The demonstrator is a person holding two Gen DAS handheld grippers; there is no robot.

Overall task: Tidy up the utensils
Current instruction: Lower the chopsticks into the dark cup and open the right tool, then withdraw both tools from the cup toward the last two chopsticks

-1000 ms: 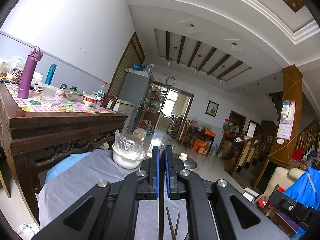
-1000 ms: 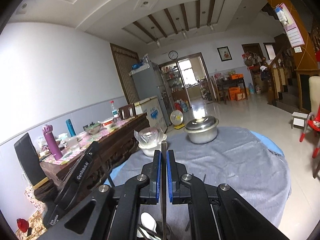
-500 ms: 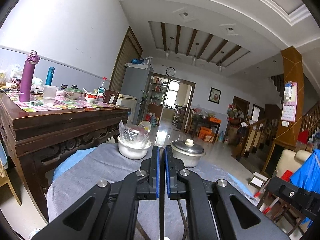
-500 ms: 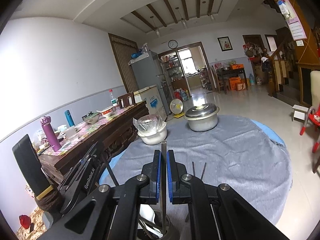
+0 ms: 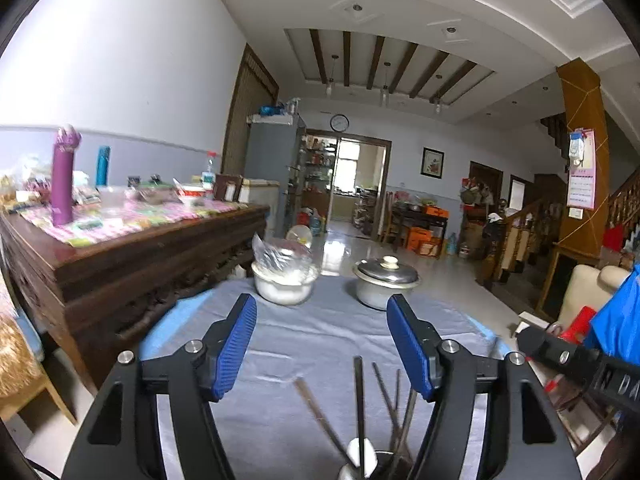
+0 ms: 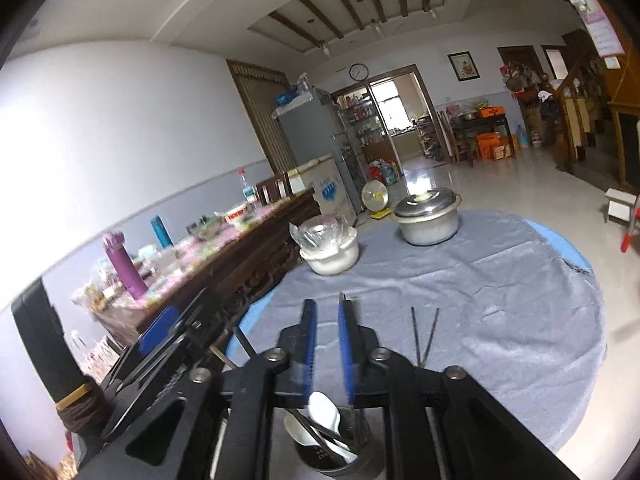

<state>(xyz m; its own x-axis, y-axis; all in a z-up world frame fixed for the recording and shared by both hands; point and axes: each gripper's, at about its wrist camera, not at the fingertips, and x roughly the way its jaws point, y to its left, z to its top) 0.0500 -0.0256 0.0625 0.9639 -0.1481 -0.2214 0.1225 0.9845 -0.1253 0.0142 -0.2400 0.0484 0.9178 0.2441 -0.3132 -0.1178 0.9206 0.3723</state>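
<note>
Hovering over the utensil holder (image 6: 334,450) at the worktop's near edge, the left gripper (image 5: 322,344) has its fingers spread wide and the right gripper (image 6: 326,344) parts its fingers slightly, both empty. The holder carries chopsticks (image 5: 360,404) and a white spoon (image 6: 324,410); two more chopsticks (image 6: 424,336) lie just beyond, while a white bowl (image 6: 332,254) and lidded pot (image 6: 428,220) sit near the far edge.

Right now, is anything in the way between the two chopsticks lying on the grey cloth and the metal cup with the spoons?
Nothing visible blocks it. The two dark chopsticks lie on bare grey cloth, and the metal utensil cup sits nearby under the open right gripper.
</note>
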